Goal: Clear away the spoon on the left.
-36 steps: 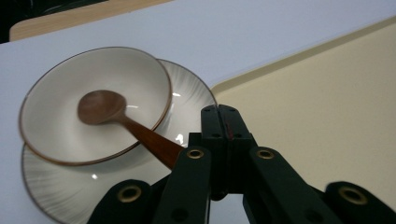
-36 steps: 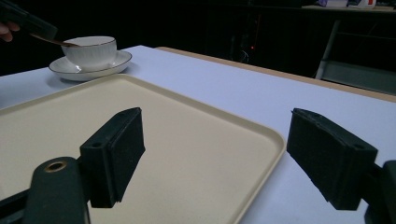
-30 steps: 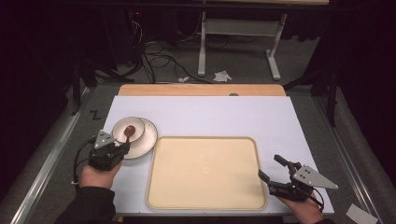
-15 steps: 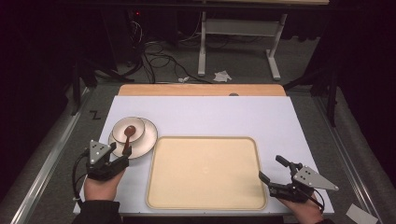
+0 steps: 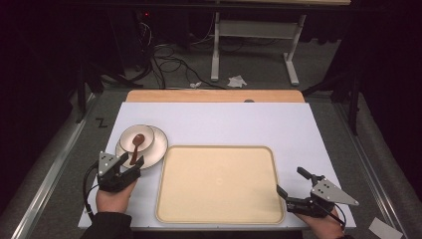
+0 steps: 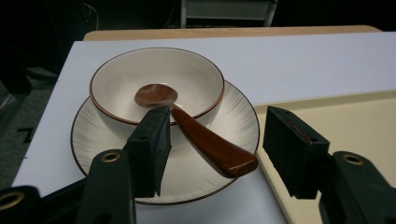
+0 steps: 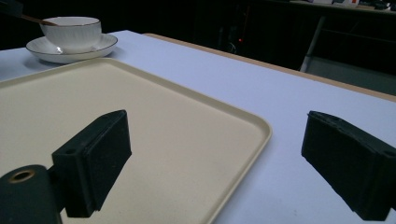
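The left claw [image 6: 212,151] stands open, its jaws having just closed a little, with the handle end of the glossy brown wooden spoon [image 6: 201,135] between them, untouched. The spoon leans in a cream ceramic bowl with a dark rim [image 6: 156,81] on a ribbed white saucer [image 6: 238,123]. The right claw [image 7: 217,161], jaws just opening and empty, straddles the corner of the beige plastic tray [image 7: 93,102] on the white table [image 5: 239,122].

One bowl [image 5: 137,140]; one saucer [image 5: 158,147] beneath it; one brown spoon [image 5: 136,146]; one beige tray [image 5: 219,183]; two hand-held grippers, left [image 5: 131,162] and right [image 5: 291,181].
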The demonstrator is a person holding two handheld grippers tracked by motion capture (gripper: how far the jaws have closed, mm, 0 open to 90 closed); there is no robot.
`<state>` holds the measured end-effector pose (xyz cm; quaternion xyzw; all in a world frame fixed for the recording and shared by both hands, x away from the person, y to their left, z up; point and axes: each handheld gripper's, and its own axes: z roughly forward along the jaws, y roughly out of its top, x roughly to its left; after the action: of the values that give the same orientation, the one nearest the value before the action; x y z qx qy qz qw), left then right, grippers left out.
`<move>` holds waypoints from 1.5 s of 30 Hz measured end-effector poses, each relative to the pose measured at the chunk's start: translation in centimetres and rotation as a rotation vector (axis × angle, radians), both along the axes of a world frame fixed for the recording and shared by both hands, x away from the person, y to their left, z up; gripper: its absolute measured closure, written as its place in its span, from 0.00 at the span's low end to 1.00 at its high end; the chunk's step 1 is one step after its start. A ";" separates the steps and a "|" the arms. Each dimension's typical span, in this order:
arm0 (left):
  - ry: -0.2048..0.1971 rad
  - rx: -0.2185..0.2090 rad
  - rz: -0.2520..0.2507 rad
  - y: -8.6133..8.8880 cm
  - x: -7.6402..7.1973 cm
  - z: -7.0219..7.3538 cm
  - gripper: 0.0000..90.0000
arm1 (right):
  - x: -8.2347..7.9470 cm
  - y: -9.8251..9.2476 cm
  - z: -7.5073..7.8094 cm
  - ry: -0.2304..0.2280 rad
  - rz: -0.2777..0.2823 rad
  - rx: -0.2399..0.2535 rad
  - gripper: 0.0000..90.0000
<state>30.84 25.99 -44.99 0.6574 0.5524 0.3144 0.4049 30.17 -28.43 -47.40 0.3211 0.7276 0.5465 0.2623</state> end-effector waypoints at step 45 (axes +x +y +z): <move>0.023 -0.046 0.027 -0.1 1.5 -2.4 0.86 | -0.1 -2.6 0.4 0.001 -0.116 -0.003 0.18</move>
<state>32.34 25.93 -47.41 0.6440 0.5728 0.2994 0.4092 30.05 -31.08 -47.00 0.3627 0.7086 0.5293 0.2937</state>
